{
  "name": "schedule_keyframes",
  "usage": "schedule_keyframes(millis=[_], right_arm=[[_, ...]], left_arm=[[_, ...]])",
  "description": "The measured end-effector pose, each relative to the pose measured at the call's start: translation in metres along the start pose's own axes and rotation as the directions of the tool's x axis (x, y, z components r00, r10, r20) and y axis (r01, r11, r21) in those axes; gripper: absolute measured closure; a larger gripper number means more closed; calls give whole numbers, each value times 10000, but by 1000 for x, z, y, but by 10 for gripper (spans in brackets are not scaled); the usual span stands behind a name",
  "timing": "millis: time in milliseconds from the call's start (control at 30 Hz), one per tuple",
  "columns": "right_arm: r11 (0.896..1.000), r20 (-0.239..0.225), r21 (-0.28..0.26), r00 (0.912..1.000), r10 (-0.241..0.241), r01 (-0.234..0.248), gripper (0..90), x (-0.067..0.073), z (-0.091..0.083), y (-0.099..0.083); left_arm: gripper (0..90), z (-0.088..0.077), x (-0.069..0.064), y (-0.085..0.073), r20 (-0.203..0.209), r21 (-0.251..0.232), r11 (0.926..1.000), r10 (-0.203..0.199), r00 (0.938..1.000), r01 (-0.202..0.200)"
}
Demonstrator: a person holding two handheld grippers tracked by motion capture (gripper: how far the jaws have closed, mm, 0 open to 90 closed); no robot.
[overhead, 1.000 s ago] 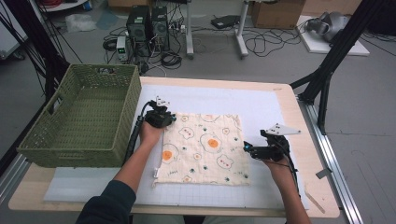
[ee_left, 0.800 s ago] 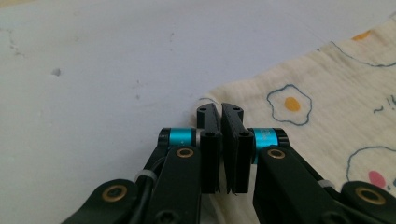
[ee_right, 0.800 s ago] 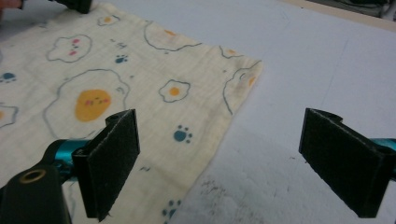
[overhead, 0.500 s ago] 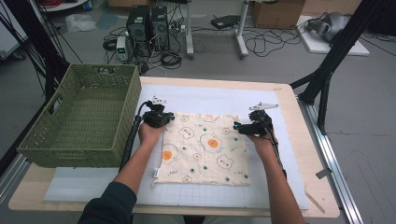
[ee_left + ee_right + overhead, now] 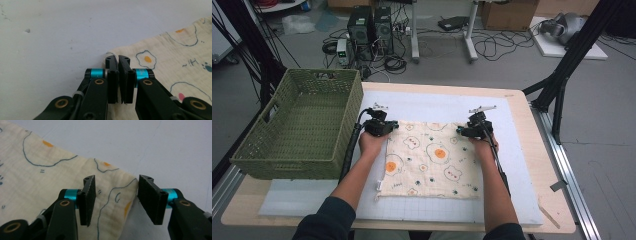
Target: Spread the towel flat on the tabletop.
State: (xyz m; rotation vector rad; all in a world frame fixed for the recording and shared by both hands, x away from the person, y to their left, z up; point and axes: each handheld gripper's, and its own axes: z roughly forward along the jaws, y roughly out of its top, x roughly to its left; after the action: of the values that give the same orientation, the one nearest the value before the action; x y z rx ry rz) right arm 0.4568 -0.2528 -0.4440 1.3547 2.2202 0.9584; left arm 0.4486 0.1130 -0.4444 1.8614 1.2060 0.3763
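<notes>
Square cream cloth point(image 5: 429, 160) with fried-egg print lying flat on white gridded mat point(image 5: 522, 200), left gripper point(image 5: 379, 126) jaws pinched shut on its soft far-left corner, right gripper point(image 5: 473, 129) jaws just closing, half apart astride far-right corner, woven green basket point(image 5: 297, 125) beside, wooden counter point(image 5: 557, 220).

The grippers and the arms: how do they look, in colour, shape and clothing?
Both the left gripper and right gripper have flat black jaws, turquoise collars and brass rivets. Each carries a grey three-cornered plate and trails a black cable. Dark sleeves are worn pushed up.
</notes>
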Motion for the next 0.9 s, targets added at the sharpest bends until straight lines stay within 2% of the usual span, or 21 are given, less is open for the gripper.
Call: schedule_keyframes(millis=[33,67,100,133,167,200,300,333,400,433,467,500,600,633,667,700,733,800,833,867,900], right_arm=[[10000,0,0,10000,0,0,530,0,0,0],[9999,-55,14,9999,-126,126,646,1,0,1],[9996,-168,19,9995,-273,273,726,2,0,1],[9990,-240,55,9987,-448,449,784,4,0,2],[9990,-240,55,9987,-448,449,784,4,0,2],[9975,-338,123,9971,-684,689,846,7,0,4],[9957,-53,89,9957,-922,922,859,7,-2,7],[9952,49,-149,9953,-964,965,860,6,-5,9],[9934,252,-691,9956,-905,920,860,5,-12,13],[9934,252,-691,9956,-905,920,860,5,-12,13],[9882,326,-1280,9962,-809,844,860,4,-19,17],[9863,267,-1444,9967,-770,800,860,4,-22,19],[9846,115,-1511,9961,-874,881,859,6,-27,19],[9842,34,-1531,9960,-895,889,859,6,-29,18],[9824,-44,-1641,9958,-910,891,859,6,-31,17],[9824,-44,-1641,9958,-910,891,859,6,-31,17],[9817,-143,-1715,9961,-867,830,858,7,-33,16],[9799,-346,-1725,9936,-1075,1000,858,8,-41,13],[9793,-439,-1773,9933,-1073,979,858,8,-44,12],[9793,-439,-1773,9933,-1073,979,858,8,-44,12],[9775,-627,-1919,9929,-1010,873,858,5,-51,10]], left_arm=[[857,0,0,0,0,0,10000,0,10000,0],[857,0,0,0,14,-15,10000,-72,10000,72],[857,0,1,0,3,41,10000,-89,10000,89],[858,1,1,0,-1,17,9999,-160,9999,160],[860,1,1,0,-1,17,9999,-160,9999,160],[861,-1,1,3,-38,-210,9996,-204,9998,204],[864,-6,2,8,-33,-660,9967,-483,9988,480],[865,-12,4,12,-27,-1148,9900,-826,9966,817],[866,-18,6,16,65,-1528,9818,-1128,9936,1124],[867,-18,6,16,65,-1528,9818,-1128,9936,1124],[867,-22,5,18,167,-1730,9783,-1123,9935,1135],[867,-22,5,18,167,-1730,9783,-1123,9935,1135],[867,-27,4,18,236,-1711,9809,-900,9957,927],[867,-30,2,17,296,-1574,9857,-566,9980,606],[866,-32,0,17,352,-1553,9870,-359,9987,409],[866,-32,0,17,352,-1553,9870,-359,9987,409],[866,-35,-2,18,367,-1565,9875,-110,9993,166],[866,-40,-6,18,473,-1625,9865,297,9984,-216],[866,-47,-11,18,395,-1870,9801,745,9964,-658],[866,-47,-11,18,395,-1870,9801,745,9964,-658],[866,-50,-12,17,428,-2031,9766,814,9958,-711]])
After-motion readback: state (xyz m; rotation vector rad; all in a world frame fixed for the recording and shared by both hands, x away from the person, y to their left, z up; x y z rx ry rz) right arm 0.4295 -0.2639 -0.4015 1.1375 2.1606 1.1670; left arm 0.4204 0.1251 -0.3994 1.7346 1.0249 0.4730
